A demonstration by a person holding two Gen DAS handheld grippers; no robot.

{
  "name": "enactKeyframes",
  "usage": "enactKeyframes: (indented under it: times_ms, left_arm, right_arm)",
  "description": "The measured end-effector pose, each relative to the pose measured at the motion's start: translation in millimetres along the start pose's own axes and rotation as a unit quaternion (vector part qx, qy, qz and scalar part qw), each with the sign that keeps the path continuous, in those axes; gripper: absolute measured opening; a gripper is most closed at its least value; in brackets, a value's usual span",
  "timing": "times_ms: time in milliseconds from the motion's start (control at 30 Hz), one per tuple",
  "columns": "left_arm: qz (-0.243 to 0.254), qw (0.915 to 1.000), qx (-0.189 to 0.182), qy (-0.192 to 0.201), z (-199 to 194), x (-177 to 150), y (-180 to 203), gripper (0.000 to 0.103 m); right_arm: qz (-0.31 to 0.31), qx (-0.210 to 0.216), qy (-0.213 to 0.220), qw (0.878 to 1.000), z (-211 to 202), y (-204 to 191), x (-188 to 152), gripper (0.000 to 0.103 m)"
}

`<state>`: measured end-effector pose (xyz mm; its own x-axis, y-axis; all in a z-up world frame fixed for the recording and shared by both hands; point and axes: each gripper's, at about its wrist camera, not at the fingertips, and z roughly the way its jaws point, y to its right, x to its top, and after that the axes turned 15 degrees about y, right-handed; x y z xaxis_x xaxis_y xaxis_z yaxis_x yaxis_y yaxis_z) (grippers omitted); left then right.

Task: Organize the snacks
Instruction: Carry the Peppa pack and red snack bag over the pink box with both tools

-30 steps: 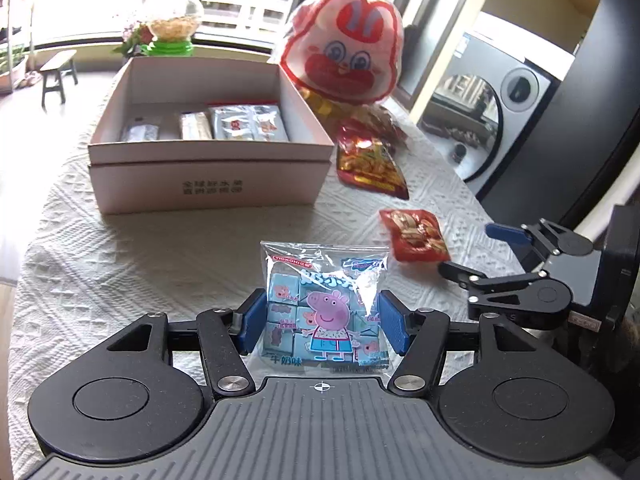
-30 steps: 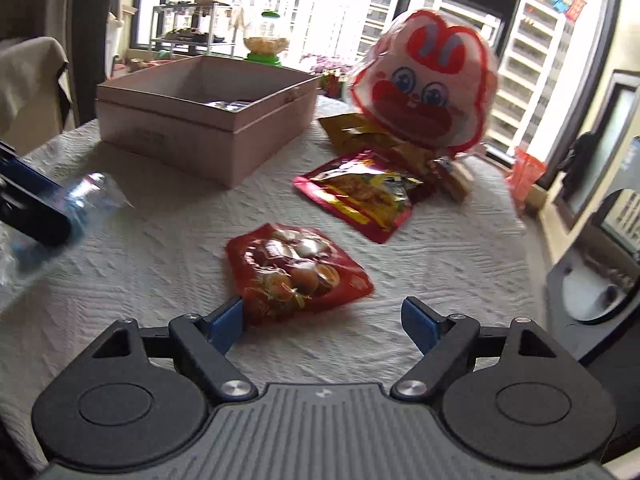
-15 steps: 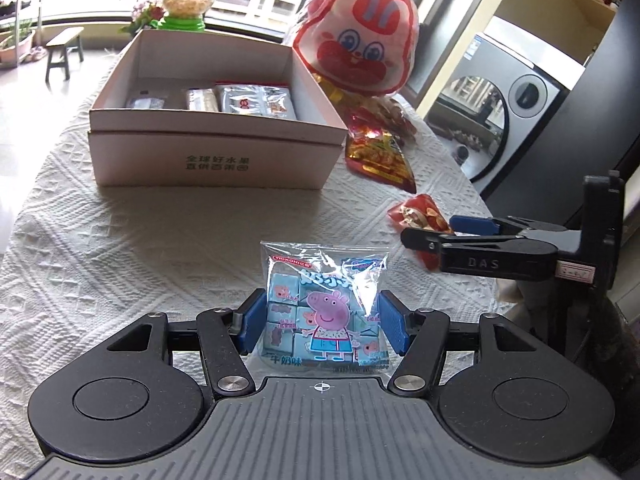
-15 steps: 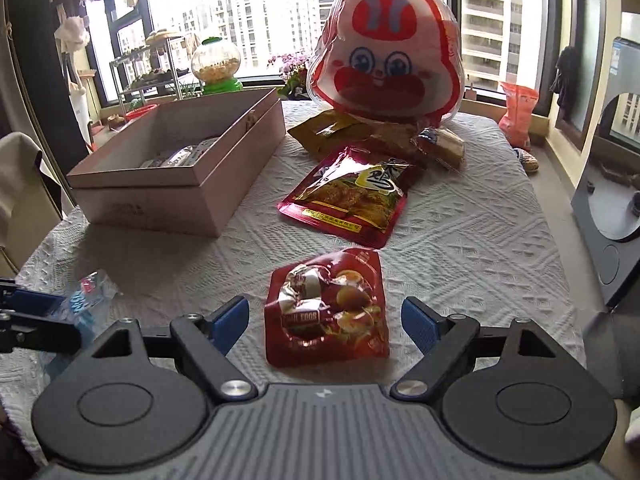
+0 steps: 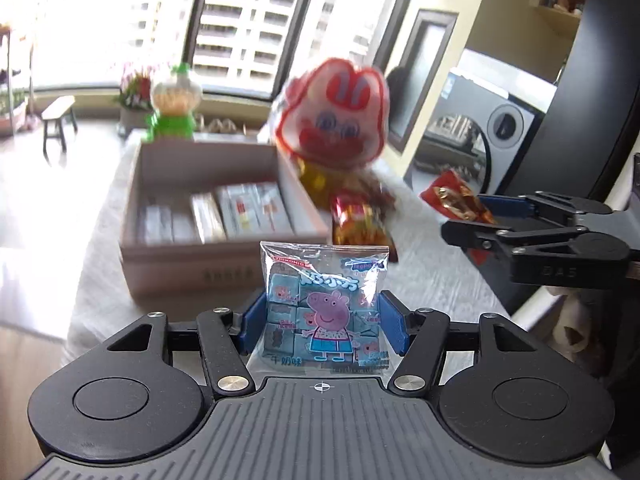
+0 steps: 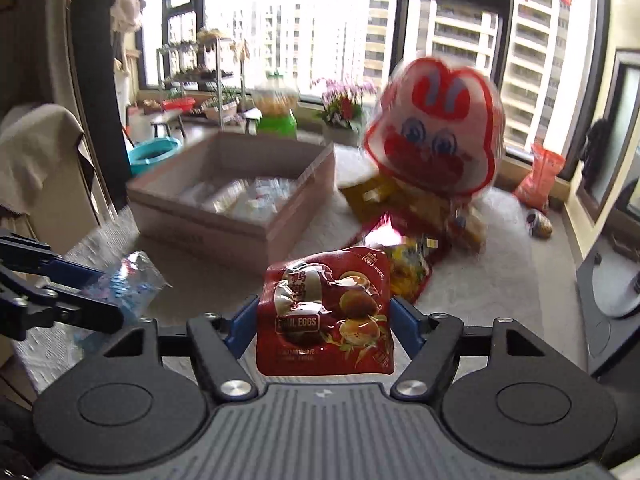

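Looking along the left wrist view first: left gripper (image 5: 322, 322) is clamped on a clear plastic packet of pale blue cartoon-pig sweets (image 5: 323, 304). Blue fingers (image 5: 253, 322) press both side edges, jaws set wide because the packet is wide. Packet stands upright, off the white textured tabletop (image 5: 432, 280), so it reads as mid-carry. Open pink cardboard box (image 5: 216, 208) sits straight ahead with wrapped bars lined up inside; likely the drop target. Red-and-white rabbit-face foil bag (image 5: 334, 120) stands just beside the box's right wall, red-and-gold snack pouch (image 5: 360, 224) lying in front of it. Background is motion-blurred.

Right wrist view: right gripper (image 6: 324, 326) has just been closing and now has the red glossy quail-egg pouch (image 6: 326, 312) between its fingers (image 6: 402, 326). Both pads touch the pouch's sides and it hangs clear of the tabletop, so I judge it gripped. Pink box is ahead-left here; left gripper and its packet show at the left edge.

Both loads face the box, gripped by the edges so they can drop in flat. Soft pouches could slip or fold.
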<state>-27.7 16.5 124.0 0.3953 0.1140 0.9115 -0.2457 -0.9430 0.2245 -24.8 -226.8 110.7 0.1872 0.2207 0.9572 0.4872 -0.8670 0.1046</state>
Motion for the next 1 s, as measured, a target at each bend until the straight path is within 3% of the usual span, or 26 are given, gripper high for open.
enactKeyframes:
  times_ms: [133,233,300,400,500,600,667,833,1000]
  left_arm:
    - [0.043,0.9962,0.032,0.069,-4,57,-8,0.066]
    - [0.007,0.9974,0.039,0.06,23,79,-33,0.066]
    - [-0.034,0.9976,0.043,0.041,51,83,-55,0.066]
    - [-0.076,0.9952,0.06,0.01,93,74,-76,0.066]
    - [-0.092,0.9945,0.037,-0.033,136,58,-82,0.066]
    - [-0.068,0.9935,0.02,-0.089,174,33,-76,0.066]
    - [-0.037,0.9938,0.017,-0.104,182,16,-71,0.065]
    - [-0.051,0.9984,0.01,-0.021,141,20,-86,0.062]
    - [-0.063,0.9973,0.029,0.026,87,24,-105,0.062]
  right_arm:
    - [-0.011,0.015,0.1,0.995,-24,-4,77,0.071]
    - [-0.017,0.011,0.142,0.99,-19,-8,117,0.071]
    - [-0.019,0.007,0.146,0.989,-7,-10,132,0.071]
    - [-0.022,0.007,0.13,0.991,18,-15,140,0.071]
    - [-0.017,0.007,0.103,0.995,49,-14,136,0.071]
    - [-0.005,0.007,0.073,0.997,81,-8,128,0.071]
    - [0.004,0.003,0.043,0.999,107,-2,119,0.071]
    - [0.027,0.012,-0.028,0.999,167,7,91,0.071]
    - [0.05,0.054,-0.084,0.994,232,-16,68,0.071]
